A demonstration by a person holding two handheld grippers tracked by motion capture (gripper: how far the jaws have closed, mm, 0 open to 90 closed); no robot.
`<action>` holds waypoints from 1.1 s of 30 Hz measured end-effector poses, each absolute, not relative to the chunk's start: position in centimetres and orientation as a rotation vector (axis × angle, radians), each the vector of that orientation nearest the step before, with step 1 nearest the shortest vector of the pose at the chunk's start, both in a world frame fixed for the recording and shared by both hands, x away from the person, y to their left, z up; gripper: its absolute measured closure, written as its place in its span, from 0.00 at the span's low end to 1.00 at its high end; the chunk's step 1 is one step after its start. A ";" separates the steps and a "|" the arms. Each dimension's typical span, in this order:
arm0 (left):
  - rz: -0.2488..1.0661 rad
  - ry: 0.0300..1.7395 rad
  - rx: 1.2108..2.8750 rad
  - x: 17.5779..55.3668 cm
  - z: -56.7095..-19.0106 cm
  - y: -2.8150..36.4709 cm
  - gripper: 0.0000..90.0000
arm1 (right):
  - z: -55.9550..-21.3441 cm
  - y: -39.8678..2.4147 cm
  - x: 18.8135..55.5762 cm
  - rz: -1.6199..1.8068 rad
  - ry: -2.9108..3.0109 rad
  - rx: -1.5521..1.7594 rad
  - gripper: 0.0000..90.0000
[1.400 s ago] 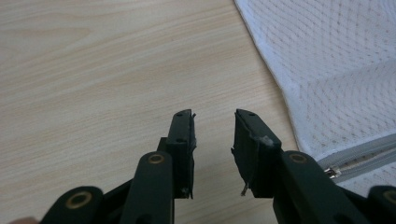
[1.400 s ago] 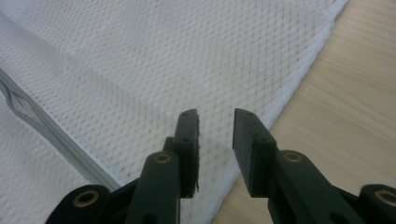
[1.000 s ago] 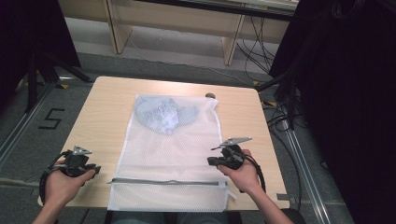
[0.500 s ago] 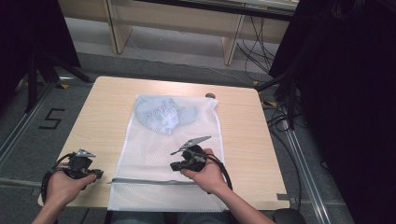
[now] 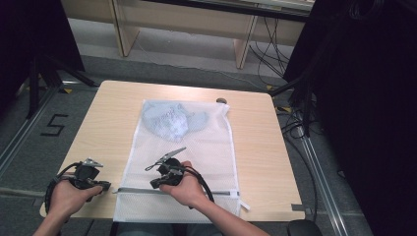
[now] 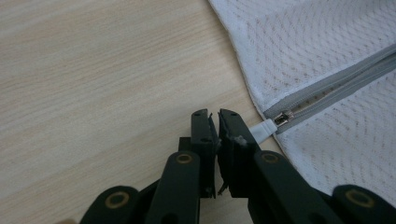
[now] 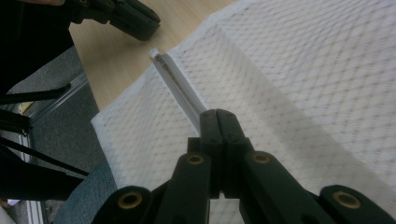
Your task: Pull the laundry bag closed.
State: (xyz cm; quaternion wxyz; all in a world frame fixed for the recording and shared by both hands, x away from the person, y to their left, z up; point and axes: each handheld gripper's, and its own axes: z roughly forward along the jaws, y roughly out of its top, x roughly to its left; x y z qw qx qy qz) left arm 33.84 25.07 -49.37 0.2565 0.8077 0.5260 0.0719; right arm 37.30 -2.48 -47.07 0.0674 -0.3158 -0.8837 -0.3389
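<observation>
My left gripper (image 6: 214, 122) pinches the white zipper tab (image 6: 261, 129) of the white mesh bag (image 5: 196, 147). My clenched right gripper (image 7: 218, 120) presses the grey zipper (image 7: 180, 91); I should pull straight.

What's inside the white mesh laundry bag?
A crumpled light-blue garment shows through the white mesh laundry bag at its far end. Nothing else shows through; the garment's underside is hidden.

Grey floor (image 5: 78, 59), wooden bench legs (image 5: 123, 29), black curtains (image 5: 364, 98)
</observation>
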 end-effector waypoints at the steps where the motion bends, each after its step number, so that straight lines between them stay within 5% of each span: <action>1: 0.180 1.396 2.229 33.9 -49.3 25.2 0.93 | -47.3 -2.2 37.3 -1.015 -2.671 -0.949 1.00; 33: 0.112 1.399 2.208 34.0 -49.5 25.2 0.94 | -50.0 1.5 37.6 -0.931 -2.740 -0.931 1.00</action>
